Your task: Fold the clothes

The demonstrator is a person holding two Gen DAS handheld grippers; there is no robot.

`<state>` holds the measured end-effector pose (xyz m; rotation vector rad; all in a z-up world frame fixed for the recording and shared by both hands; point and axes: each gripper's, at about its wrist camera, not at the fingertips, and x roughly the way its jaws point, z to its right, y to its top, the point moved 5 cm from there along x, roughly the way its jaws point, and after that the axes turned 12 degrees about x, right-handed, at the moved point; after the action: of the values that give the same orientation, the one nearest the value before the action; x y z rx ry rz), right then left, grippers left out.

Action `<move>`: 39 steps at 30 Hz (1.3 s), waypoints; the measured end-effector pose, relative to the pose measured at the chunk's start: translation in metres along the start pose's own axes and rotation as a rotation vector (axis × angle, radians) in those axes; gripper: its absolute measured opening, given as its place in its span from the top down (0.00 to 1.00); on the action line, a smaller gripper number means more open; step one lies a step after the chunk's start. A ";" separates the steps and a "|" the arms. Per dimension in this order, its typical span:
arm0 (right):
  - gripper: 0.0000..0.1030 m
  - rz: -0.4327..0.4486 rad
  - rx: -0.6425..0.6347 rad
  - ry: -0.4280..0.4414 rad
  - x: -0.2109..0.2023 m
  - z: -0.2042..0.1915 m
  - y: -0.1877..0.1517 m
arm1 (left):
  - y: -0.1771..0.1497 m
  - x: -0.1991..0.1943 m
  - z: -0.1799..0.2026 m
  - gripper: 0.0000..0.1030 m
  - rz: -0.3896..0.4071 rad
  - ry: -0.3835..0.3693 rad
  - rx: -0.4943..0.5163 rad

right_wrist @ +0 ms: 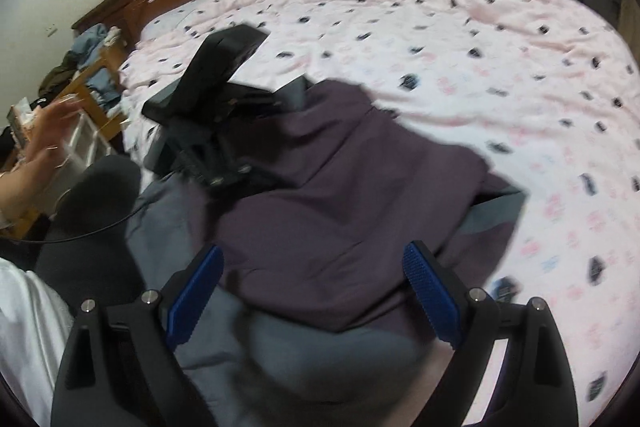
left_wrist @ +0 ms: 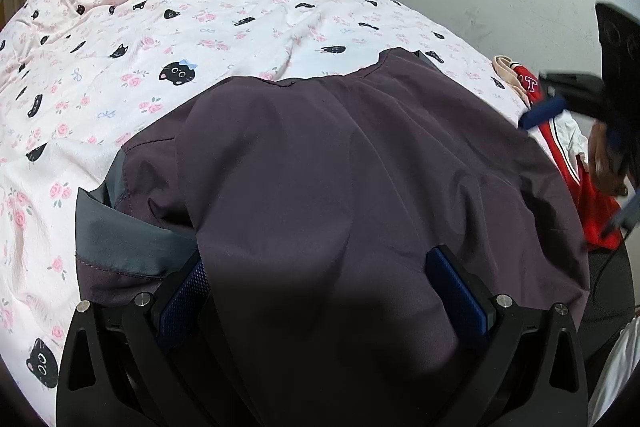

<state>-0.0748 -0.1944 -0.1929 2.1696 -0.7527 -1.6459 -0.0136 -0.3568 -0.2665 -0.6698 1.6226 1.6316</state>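
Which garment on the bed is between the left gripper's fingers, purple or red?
The purple jacket: its fabric fills the open left gripper. The red garment lies apart at the bed's right edge.

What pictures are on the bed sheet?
The pink cotton bed sheet has black cat faces and pink roses, clearest in the left wrist view.

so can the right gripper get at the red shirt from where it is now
Probably yes. The right gripper hovers open just above the red shirt at the bed's edge, beside the purple jacket, with nothing visible between them, though its fingers are blurred.
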 end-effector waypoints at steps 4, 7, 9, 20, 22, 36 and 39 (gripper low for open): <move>0.10 -0.023 0.039 -0.004 0.019 0.001 -0.009 | 0.000 0.001 0.000 0.01 -0.001 0.001 0.001; 0.10 -0.046 0.061 -0.026 0.034 0.006 -0.015 | 0.001 0.001 0.001 0.01 -0.003 0.005 0.004; 0.10 -0.058 0.068 -0.043 0.042 0.009 -0.018 | 0.001 0.001 0.001 0.01 -0.006 0.010 0.010; 0.10 0.022 0.070 -0.089 0.012 0.000 -0.019 | -0.001 0.000 0.000 0.01 0.001 -0.002 0.002; 0.10 0.039 0.069 -0.086 0.001 -0.004 -0.021 | 0.000 0.000 0.001 0.01 0.001 -0.002 0.003; 0.10 0.060 0.078 -0.069 -0.004 -0.011 -0.029 | 0.001 0.000 0.000 0.01 0.005 -0.005 0.002; 0.10 0.058 0.079 -0.070 -0.005 -0.011 -0.031 | 0.001 0.001 -0.002 0.01 0.008 -0.015 -0.005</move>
<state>-0.0582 -0.1670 -0.2029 2.1313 -0.9066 -1.6983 -0.0149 -0.3583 -0.2665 -0.6528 1.6136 1.6431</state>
